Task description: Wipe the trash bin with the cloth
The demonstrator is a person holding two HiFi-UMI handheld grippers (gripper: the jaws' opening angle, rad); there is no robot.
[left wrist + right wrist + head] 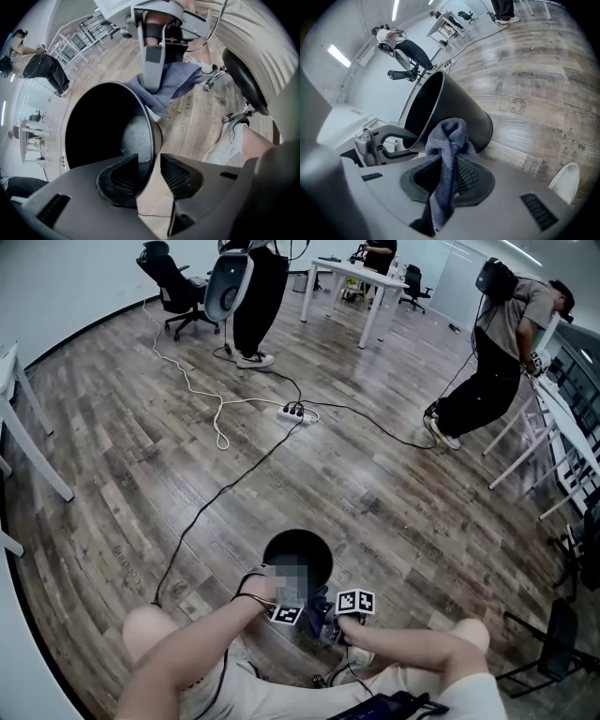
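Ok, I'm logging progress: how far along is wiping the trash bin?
Done: right gripper grips the blue cloth. In hand: left gripper straddles the rim of the black trash bin, jaws apart; the cloth is near its outer wall, contact unclear. Left: can't tell how much is wiped.

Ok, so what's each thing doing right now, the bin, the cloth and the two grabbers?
Black plastic trash bin: on the wooden floor, no lid on.
Blue-grey woven cloth: bunched up, next to the bin's outer wall.
Left gripper: open, the bin's rim between its jaws, pads not pressing it.
Right gripper: shut on the cloth.
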